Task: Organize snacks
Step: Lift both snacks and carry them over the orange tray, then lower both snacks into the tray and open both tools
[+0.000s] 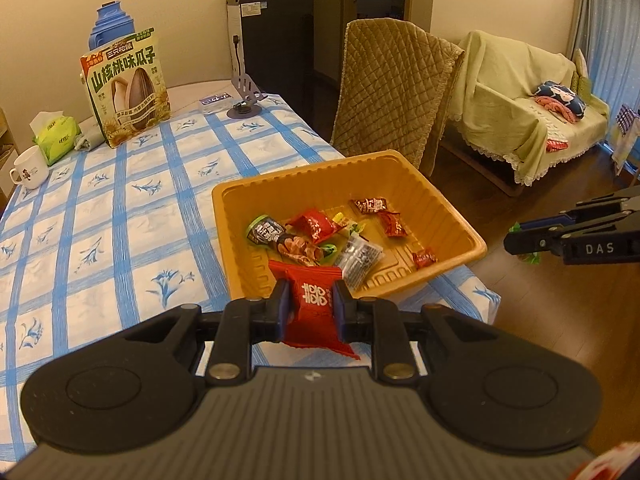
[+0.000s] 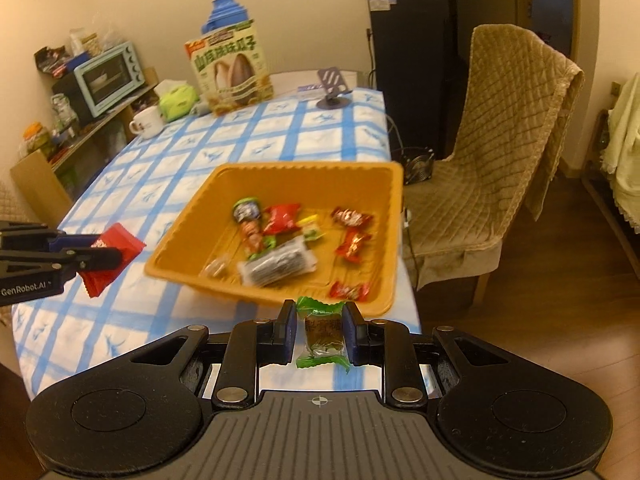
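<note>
An orange plastic tray [image 1: 448, 200] [image 2: 192, 216] stands at the near right corner of the blue-checked table and holds several wrapped snacks. My left gripper [image 1: 308, 292] is shut on a red snack packet [image 1: 314, 308], held just short of the tray's near rim. The right wrist view shows that packet [image 2: 116, 250] to the left of the tray. My right gripper [image 2: 318, 316] is shut on a green-wrapped candy [image 2: 322, 332] in front of the tray's near edge. From the left wrist view, the right gripper [image 1: 520, 238] appears over the floor to the right of the tray.
A sunflower seed bag [image 1: 128, 92], a blue jug [image 1: 110, 24], a tissue pack [image 1: 56, 140], a white mug [image 1: 30, 168] and a phone stand [image 1: 246, 96] sit at the table's far end. A padded chair [image 2: 504, 152] stands right of the table. A shelf with a toaster oven [image 2: 110, 76] lines the left wall.
</note>
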Action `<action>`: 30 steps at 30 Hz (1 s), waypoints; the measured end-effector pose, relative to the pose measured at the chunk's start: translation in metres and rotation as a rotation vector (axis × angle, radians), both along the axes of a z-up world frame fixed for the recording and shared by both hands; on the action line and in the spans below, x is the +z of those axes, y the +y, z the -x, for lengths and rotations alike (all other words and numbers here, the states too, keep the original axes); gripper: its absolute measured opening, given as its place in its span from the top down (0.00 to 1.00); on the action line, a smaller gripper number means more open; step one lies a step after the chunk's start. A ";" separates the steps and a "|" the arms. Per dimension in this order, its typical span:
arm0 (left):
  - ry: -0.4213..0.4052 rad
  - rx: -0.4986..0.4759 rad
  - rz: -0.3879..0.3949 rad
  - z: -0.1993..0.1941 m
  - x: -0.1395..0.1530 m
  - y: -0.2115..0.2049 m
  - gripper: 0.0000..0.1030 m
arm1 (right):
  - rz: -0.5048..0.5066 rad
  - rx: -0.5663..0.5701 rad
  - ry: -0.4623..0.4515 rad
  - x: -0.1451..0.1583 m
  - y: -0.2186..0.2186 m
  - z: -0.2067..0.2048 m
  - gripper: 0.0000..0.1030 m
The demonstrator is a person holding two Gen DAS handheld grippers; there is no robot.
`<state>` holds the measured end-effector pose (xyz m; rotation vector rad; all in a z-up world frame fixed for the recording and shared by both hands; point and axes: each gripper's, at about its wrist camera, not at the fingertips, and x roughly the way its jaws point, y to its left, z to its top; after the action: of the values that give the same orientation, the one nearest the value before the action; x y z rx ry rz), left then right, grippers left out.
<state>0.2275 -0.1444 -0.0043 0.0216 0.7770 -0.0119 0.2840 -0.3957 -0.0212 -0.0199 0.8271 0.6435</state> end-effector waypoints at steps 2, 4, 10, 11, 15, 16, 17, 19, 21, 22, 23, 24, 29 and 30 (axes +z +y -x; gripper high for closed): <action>0.001 0.013 -0.002 -0.009 -0.001 -0.001 0.80 | -0.007 -0.001 -0.006 0.000 -0.001 -0.009 0.76; 0.004 0.029 -0.005 -0.019 -0.003 -0.002 0.80 | -0.014 -0.002 -0.009 0.001 0.000 -0.017 0.76; 0.016 0.075 -0.020 -0.049 -0.011 0.000 0.80 | -0.038 -0.003 -0.009 -0.002 0.009 -0.041 0.76; 0.022 0.083 -0.020 -0.054 -0.014 0.002 0.80 | -0.040 -0.003 -0.009 -0.003 0.011 -0.045 0.76; 0.052 0.114 -0.011 -0.074 -0.026 0.007 0.80 | -0.049 0.003 -0.004 -0.006 0.019 -0.060 0.76; 0.060 0.120 -0.009 -0.079 -0.028 0.008 0.80 | -0.049 0.005 -0.003 -0.007 0.021 -0.062 0.76; 0.066 0.124 -0.007 -0.083 -0.031 0.009 0.80 | -0.049 0.008 -0.002 -0.008 0.023 -0.065 0.76; 0.078 0.131 -0.001 -0.090 -0.035 0.011 0.81 | -0.048 0.014 0.000 -0.009 0.027 -0.069 0.76; 0.084 0.138 -0.002 -0.097 -0.038 0.012 0.83 | -0.046 0.019 0.003 -0.011 0.031 -0.073 0.76; 0.086 0.143 -0.003 -0.100 -0.039 0.013 0.83 | -0.045 0.020 0.005 -0.012 0.032 -0.076 0.76; 0.088 0.144 -0.002 -0.102 -0.040 0.014 0.83 | -0.045 0.022 0.006 -0.013 0.034 -0.077 0.76; 0.092 0.147 0.000 -0.105 -0.042 0.015 0.83 | -0.044 0.025 0.008 -0.014 0.035 -0.079 0.76; 0.099 0.154 0.007 -0.110 -0.043 0.019 0.82 | -0.043 0.035 0.014 -0.017 0.039 -0.087 0.76; 0.100 0.152 0.009 -0.110 -0.043 0.019 0.82 | -0.044 0.038 0.015 -0.017 0.039 -0.088 0.76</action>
<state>0.3372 -0.1254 -0.0472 -0.0468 0.8771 0.1286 0.3717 -0.3565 -0.0384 0.0095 0.8284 0.6978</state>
